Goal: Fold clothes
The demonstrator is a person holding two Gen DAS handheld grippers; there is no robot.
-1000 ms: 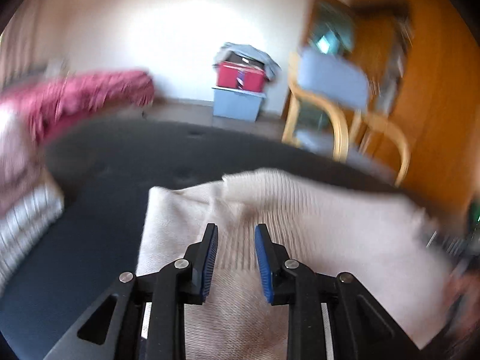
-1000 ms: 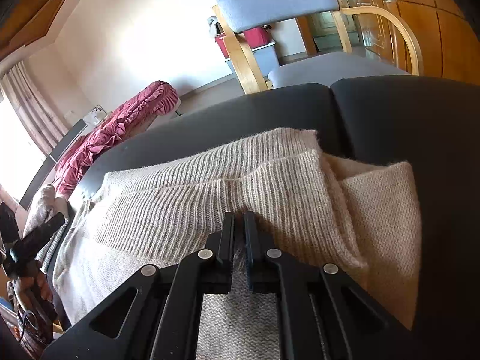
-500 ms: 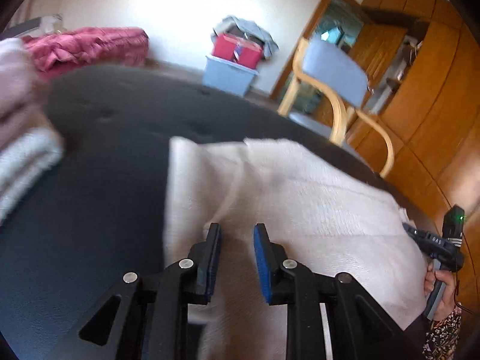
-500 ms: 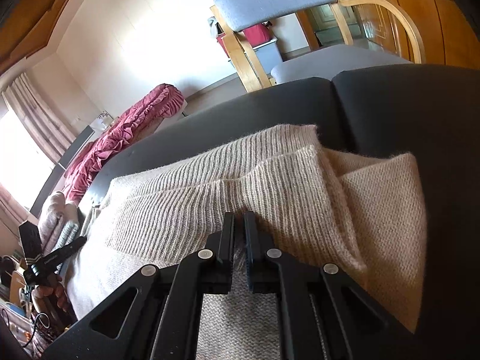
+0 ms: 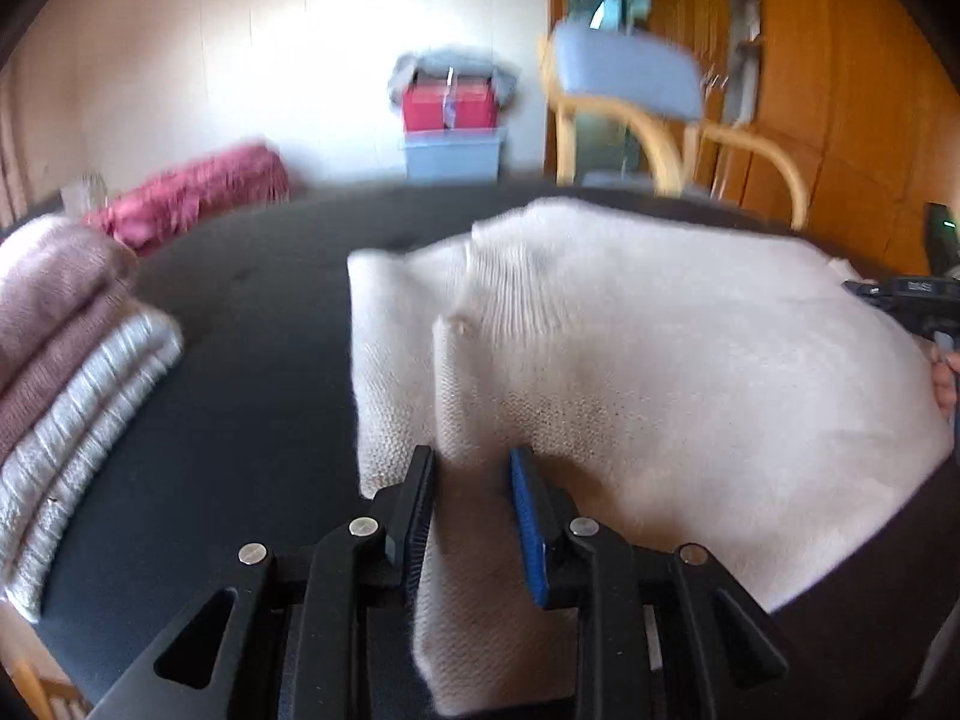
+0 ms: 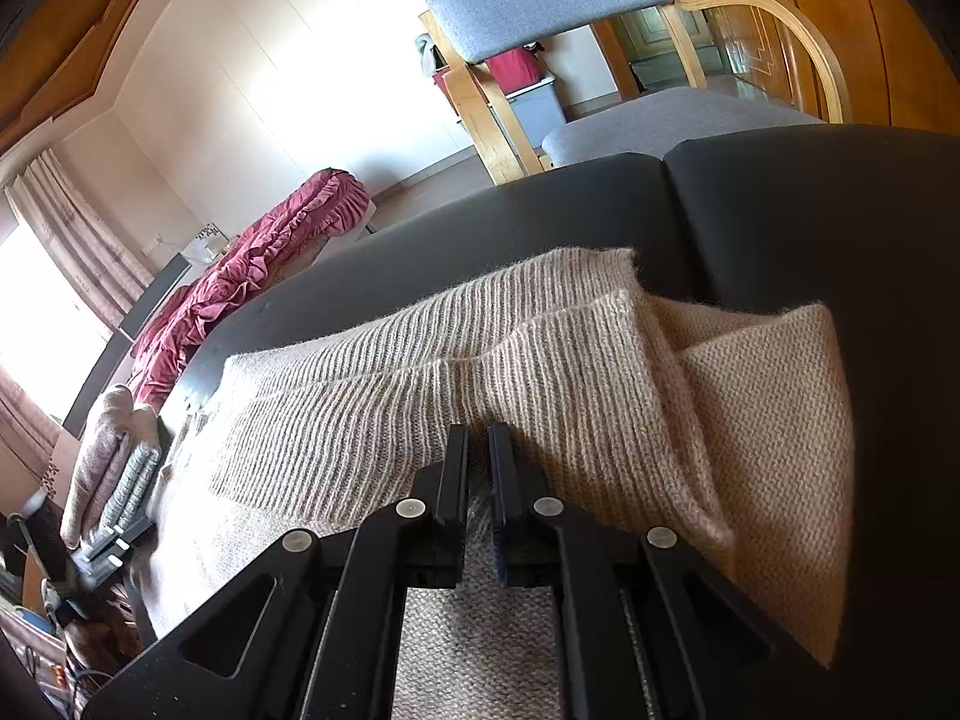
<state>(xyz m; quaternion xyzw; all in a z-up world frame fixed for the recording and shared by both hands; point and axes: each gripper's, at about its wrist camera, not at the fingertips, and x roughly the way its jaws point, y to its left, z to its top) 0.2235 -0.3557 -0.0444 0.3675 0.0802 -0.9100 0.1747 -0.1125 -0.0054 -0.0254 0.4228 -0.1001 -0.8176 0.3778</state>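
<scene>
In your left wrist view, the cream knit sweater (image 5: 630, 360) lies on the dark padded table (image 5: 240, 396), its long axis running from your left gripper (image 5: 472, 468) away toward the right edge of the table, with the ribbed band turned toward the far side where the wooden armchair (image 5: 630, 96) stands. A bunched fold of the sweater rises between the two fingers of that gripper, which stand apart with the knit filling the gap; whether they actually pinch the fabric you cannot tell from this blurred frame. Left of the sweater, well apart from it on the same table, sits a stack of folded knitwear (image 5: 72, 384), pink on top and grey-white beneath. At the sweater's far right edge your right gripper shows, held in a hand (image 5: 945, 372). In your right wrist view, the sweater (image 6: 540, 372) spreads across the table (image 6: 810, 210) with its long axis running left to right, the ribbed band lying along the far edge and a folded-over flap of plain knit on the right. Your right gripper (image 6: 477, 450) sits over the near edge of the sweater just below the ribbing, its fingers drawn almost together with a thin layer of knit clamped between them. The folded stack (image 6: 114, 468) lies beyond the sweater's left end, and the armchair (image 6: 570, 18) stands past the table's far edge.
</scene>
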